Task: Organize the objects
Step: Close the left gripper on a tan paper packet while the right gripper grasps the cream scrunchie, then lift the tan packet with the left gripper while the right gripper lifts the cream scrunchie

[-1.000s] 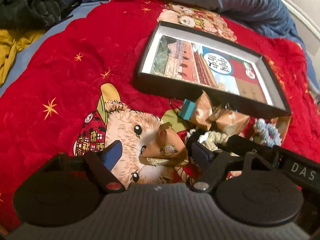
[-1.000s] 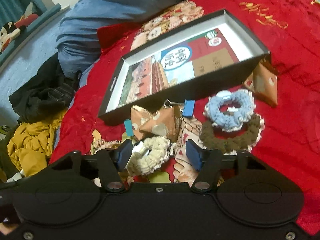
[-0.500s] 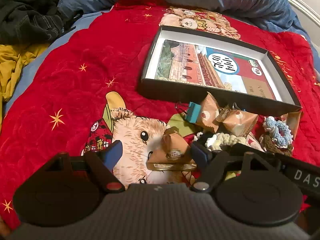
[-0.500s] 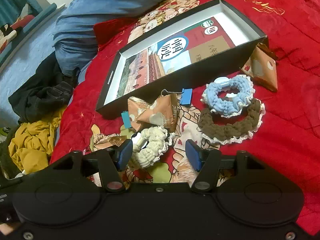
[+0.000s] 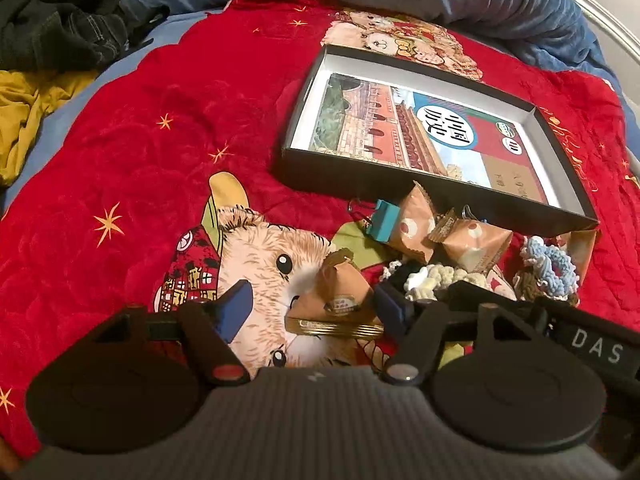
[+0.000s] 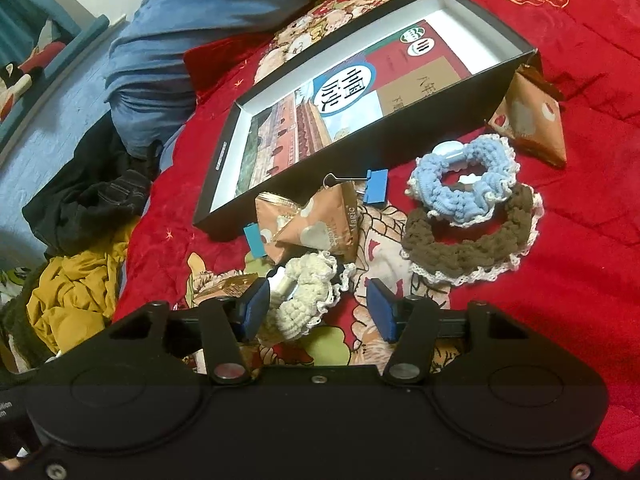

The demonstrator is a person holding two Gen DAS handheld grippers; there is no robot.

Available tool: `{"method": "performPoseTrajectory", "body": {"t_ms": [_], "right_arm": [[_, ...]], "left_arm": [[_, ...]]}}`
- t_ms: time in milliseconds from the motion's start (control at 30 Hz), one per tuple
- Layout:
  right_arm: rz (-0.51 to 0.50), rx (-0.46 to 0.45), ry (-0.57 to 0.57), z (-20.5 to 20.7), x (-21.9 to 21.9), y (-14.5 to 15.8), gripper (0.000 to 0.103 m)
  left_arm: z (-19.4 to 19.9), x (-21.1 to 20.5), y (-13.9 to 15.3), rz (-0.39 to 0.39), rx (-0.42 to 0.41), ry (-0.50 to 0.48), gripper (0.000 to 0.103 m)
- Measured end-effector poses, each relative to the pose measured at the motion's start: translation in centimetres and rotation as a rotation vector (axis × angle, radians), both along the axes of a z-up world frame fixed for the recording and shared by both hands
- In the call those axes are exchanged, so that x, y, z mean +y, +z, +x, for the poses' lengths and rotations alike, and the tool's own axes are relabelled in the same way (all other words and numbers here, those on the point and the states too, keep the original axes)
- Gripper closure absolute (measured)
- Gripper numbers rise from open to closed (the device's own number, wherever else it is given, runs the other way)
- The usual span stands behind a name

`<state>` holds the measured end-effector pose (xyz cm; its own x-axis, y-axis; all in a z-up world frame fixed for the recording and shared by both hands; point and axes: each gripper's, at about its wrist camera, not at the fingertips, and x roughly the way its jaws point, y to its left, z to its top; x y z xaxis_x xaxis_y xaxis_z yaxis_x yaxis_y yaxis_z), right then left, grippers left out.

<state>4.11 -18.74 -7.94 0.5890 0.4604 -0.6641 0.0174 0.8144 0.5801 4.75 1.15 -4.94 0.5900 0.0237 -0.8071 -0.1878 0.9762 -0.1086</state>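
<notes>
On the red bedspread (image 5: 192, 92), short of the open box (image 5: 560, 148): pick-up step, both tools closing. Left tool (image 5: 310, 306) brackets a tan snack packet (image 5: 340, 292); left pad clear of it, no grip yet. Right tool (image 6: 316, 306) brackets the cream scrunchie (image 6: 308, 296), far pad clear. Next, by my reading: finish closing, lift, carry into box. Clutter crowding the box's near wall: more packets (image 6: 316, 224), blue binder clips (image 6: 376, 186), blue scrunchie (image 6: 464, 184) on brown one (image 6: 468, 250).

the left gripper (image 5: 314, 310) has a ribbed grey housing, two round black discs, black finger arms with blue pads, one red and one silver pivot screw. the right gripper (image 6: 318, 308) is all black, silver-screwed, blue-padded, lettered "das" on its side.
</notes>
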Motion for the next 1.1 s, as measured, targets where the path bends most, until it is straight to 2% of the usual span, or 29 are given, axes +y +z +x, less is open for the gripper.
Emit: {"method": "performPoseTrajectory", "body": {"t_ms": [33, 100, 200, 400, 567, 633, 667, 700, 733, 800, 867, 967, 1000, 1100], "right_arm": [[0.002, 0.001, -0.001, 0.1, 0.0, 0.0, 0.05], [0.001, 0.006, 0.002, 0.2, 0.1, -0.2, 0.051], [-0.002, 0.006, 0.005, 0.2, 0.2, -0.3, 0.051], [-0.042, 0.004, 0.0, 0.2, 0.9, -0.5, 0.051], [-0.023, 0.002, 0.004, 0.3, 0.9, -0.5, 0.052], [-0.002, 0.007, 0.007, 0.3, 0.8, -0.6, 0.061], [0.005, 0.008, 0.009, 0.3, 0.7, -0.6, 0.064], [0.007, 0.007, 0.008, 0.2, 0.7, -0.6, 0.07], [0.008, 0.007, 0.009, 0.2, 0.7, -0.5, 0.077], [0.004, 0.01, 0.003, 0.2, 0.7, -0.6, 0.083], [0.0, 0.017, -0.012, 0.1, 0.6, -0.5, 0.084], [0.007, 0.024, -0.047, -0.1, 0.0, -0.4, 0.085], [0.011, 0.025, -0.058, -0.2, -0.2, -0.3, 0.085], [0.011, 0.01, -0.079, -0.6, -0.5, 0.1, 0.085]], "left_arm": [[0.0, 0.0, 0.0, -0.003, -0.001, -0.005, 0.03], [-0.1, -0.1, -0.1, -0.008, -0.001, -0.021, 0.046], [-0.3, -0.2, -0.1, -0.012, -0.012, -0.037, 0.056], [-0.6, -0.2, -0.2, -0.038, -0.023, -0.034, 0.071], [-0.9, -0.4, 0.0, -0.033, -0.031, -0.028, 0.075], [-1.1, -0.4, 0.1, -0.036, -0.034, -0.025, 0.083], [-1.2, -0.4, 0.2, -0.033, -0.034, -0.022, 0.093], [-1.3, -0.4, 0.2, -0.021, -0.036, -0.011, 0.095], [-1.3, -0.4, 0.2, -0.014, -0.032, -0.008, 0.095], [-1.2, -0.4, 0.0, -0.018, -0.013, -0.018, 0.096], [-1.1, -0.5, 0.0, -0.022, -0.016, -0.016, 0.094], [-1.4, -0.4, 0.3, -0.04, -0.034, -0.031, 0.062], [-1.5, -0.3, 0.4, -0.048, -0.037, -0.031, 0.054], [-1.7, -0.6, 0.5, -0.039, -0.063, -0.032, 0.053]]}}
